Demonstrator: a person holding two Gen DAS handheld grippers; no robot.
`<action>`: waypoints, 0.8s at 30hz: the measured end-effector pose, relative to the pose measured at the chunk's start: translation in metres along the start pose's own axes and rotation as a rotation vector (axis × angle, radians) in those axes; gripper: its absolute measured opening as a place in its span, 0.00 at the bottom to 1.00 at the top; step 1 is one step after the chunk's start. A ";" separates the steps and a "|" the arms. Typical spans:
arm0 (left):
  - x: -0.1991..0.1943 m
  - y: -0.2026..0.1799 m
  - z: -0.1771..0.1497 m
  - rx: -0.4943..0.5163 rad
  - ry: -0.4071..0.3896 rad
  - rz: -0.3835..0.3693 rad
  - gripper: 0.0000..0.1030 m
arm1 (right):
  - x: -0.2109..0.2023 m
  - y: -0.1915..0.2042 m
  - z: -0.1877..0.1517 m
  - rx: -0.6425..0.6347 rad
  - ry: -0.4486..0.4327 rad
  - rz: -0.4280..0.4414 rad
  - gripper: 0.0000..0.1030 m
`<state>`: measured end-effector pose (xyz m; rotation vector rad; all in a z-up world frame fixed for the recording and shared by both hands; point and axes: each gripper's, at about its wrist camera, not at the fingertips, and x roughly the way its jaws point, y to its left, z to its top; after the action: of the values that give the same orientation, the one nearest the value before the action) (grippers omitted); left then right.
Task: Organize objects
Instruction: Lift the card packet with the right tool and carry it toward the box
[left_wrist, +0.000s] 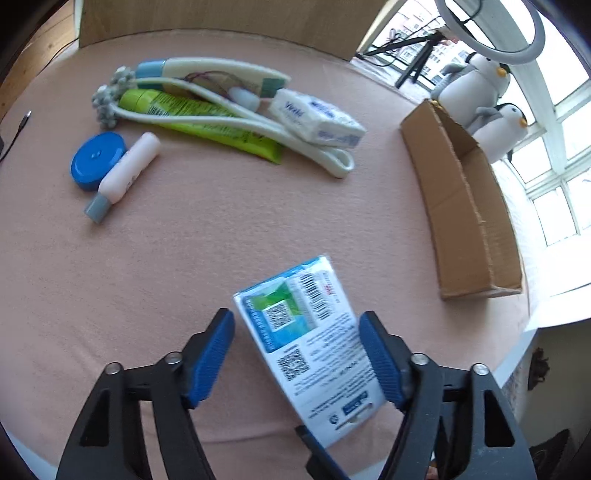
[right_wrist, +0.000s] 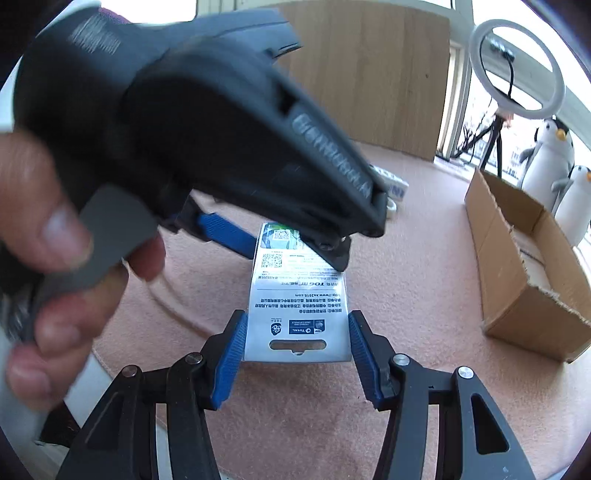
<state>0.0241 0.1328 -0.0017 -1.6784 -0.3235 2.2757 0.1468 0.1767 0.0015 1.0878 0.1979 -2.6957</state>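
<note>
A flat white and blue packet (left_wrist: 306, 332) with QR codes and a barcode hangs above the pink table (left_wrist: 221, 229). My left gripper (left_wrist: 295, 317) is open around its printed end, with a narrow gap at the left pad; the packet looks blurred there. My right gripper (right_wrist: 295, 319) is shut on the packet (right_wrist: 297, 306), both blue pads pressing the sides near the hanging slot. One of its fingers (left_wrist: 314, 443) shows under the packet in the left wrist view. A hand (right_wrist: 44, 240) holds the left gripper's black housing (right_wrist: 221, 129), which hides the table's far left.
An open cardboard box (left_wrist: 469, 229) stands at the table's right edge, toy penguins (left_wrist: 476, 85) behind it. At the back left lie a tissue pack (left_wrist: 317, 118), a green tube (left_wrist: 199, 114), a white roller massager (left_wrist: 110, 99), a blue round lid (left_wrist: 96, 160) and a small white bottle (left_wrist: 129, 170).
</note>
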 end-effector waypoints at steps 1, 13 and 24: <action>-0.004 -0.004 0.000 0.021 -0.009 0.009 0.63 | -0.001 0.001 0.001 -0.014 -0.011 -0.004 0.49; -0.065 -0.041 0.026 0.162 -0.187 0.103 0.55 | -0.020 -0.012 0.046 -0.030 -0.134 -0.056 0.49; -0.090 -0.059 0.044 0.234 -0.262 0.134 0.55 | -0.027 -0.032 0.066 -0.034 -0.187 -0.092 0.49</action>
<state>0.0131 0.1543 0.1122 -1.3265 0.0041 2.5225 0.1135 0.1986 0.0687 0.8293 0.2652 -2.8438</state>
